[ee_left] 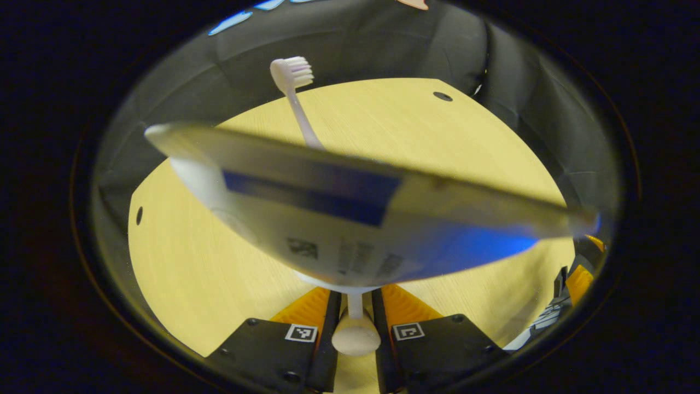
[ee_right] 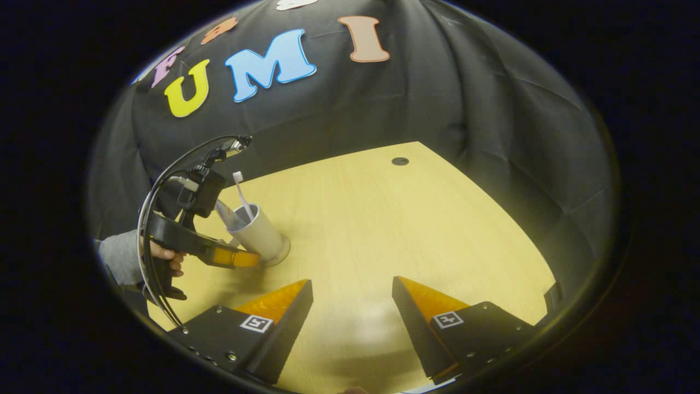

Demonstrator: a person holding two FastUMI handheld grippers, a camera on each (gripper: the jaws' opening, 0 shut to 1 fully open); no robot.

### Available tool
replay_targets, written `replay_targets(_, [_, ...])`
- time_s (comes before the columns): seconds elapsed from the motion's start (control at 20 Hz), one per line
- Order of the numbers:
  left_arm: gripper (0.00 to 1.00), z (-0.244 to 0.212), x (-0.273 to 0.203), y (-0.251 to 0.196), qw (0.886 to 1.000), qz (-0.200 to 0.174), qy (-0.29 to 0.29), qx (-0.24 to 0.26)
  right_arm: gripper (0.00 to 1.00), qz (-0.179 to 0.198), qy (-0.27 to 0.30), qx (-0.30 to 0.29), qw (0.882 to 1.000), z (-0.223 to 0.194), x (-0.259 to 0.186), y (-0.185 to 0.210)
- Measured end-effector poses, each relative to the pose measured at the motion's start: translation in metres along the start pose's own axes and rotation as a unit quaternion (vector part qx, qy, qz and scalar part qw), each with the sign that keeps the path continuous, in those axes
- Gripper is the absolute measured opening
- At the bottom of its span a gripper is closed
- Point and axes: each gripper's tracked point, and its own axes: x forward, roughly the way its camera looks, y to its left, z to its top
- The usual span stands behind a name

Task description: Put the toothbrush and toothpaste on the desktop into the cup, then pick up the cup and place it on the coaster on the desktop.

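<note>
Left gripper (ee_left: 355, 314) clamps the cup (ee_left: 355, 334) holding toothbrush (ee_left: 292, 82) and toothpaste (ee_left: 350, 219); right gripper (ee_right: 353, 290), well apart, gapes wide.

Matt pale wood-grain desktop (ee_right: 383, 219) – smooth plastic cup (ee_right: 257, 232), bristled plastic toothbrush (ee_left: 292, 82), wrinkled black cloth wall (ee_right: 465, 98)

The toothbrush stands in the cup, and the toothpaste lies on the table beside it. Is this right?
Not quite. The toothpaste does not lie on the table; it stands in the cup together with the toothbrush, as the right gripper view shows.
</note>
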Motion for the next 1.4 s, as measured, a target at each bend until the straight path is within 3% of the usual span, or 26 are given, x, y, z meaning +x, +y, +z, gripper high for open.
replay_targets(0.05, [0.36, 0.000, -0.002, 0.000, 1.000, -0.001, -0.001, -0.001, 0.90, 0.002, 0.002, -0.001, 1.000, -0.001, 0.001, 0.001])
replay_targets(0.2, [0.38, -0.009, -0.006, 0.004, 1.000, -0.001, -0.006, -0.015, 0.93, 0.006, 0.001, -0.009, 1.000, -0.001, -0.001, 0.004])
replay_targets(0.35, [0.85, -0.022, -0.010, -0.004, 0.999, -0.012, -0.013, -0.032, 0.90, 0.010, -0.004, -0.025, 1.000, -0.001, -0.005, 0.005])
replay_targets(0.45, [0.84, -0.025, -0.020, -0.008, 0.999, -0.009, -0.032, -0.036, 0.94, 0.016, -0.008, -0.038, 0.999, 0.003, -0.006, 0.006])
replay_targets(0.5, [0.84, -0.023, -0.028, -0.011, 0.998, -0.004, -0.044, -0.038, 0.91, 0.019, -0.011, -0.045, 0.999, 0.005, -0.008, 0.007])
replay_targets(0.55, [0.90, -0.024, -0.037, -0.013, 0.997, 0.000, -0.057, -0.043, 0.94, 0.024, -0.014, -0.052, 0.998, 0.006, -0.010, 0.007])
replay_targets(0.65, [1.00, -0.026, -0.056, -0.014, 0.994, 0.007, -0.086, -0.061, 0.90, 0.037, -0.023, -0.065, 0.997, 0.014, -0.013, 0.009])
replay_targets(0.7, [0.95, -0.027, -0.067, -0.015, 0.992, 0.011, -0.104, -0.075, 0.90, 0.045, -0.029, -0.071, 0.996, 0.018, -0.014, 0.011])
replay_targets(0.75, [1.00, -0.028, -0.081, -0.016, 0.988, 0.015, -0.123, -0.090, 0.90, 0.053, -0.034, -0.078, 0.995, 0.022, -0.015, 0.013])
replay_targets(0.85, [0.94, -0.029, -0.110, -0.013, 0.977, 0.027, -0.172, -0.121, 0.87, 0.067, -0.043, -0.088, 0.993, 0.031, -0.017, 0.017])
replay_targets(0.9, [0.94, -0.028, -0.126, -0.011, 0.970, 0.032, -0.200, -0.137, 0.90, 0.072, -0.047, -0.089, 0.992, 0.035, -0.017, 0.019])
replay_targets(1.0, [1.00, -0.028, -0.162, -0.005, 0.952, 0.043, -0.255, -0.163, 0.90, 0.081, -0.055, -0.086, 0.991, 0.044, -0.019, 0.023])
replay_targets(1.1, [0.94, -0.032, -0.185, 0.005, 0.933, 0.063, -0.308, -0.177, 0.90, 0.089, -0.068, -0.079, 0.991, 0.057, -0.023, 0.029])
replay_targets(1.4, [0.94, -0.031, -0.262, 0.020, 0.891, 0.125, -0.410, -0.151, 0.90, 0.080, -0.115, -0.071, 0.988, 0.087, -0.035, 0.036])
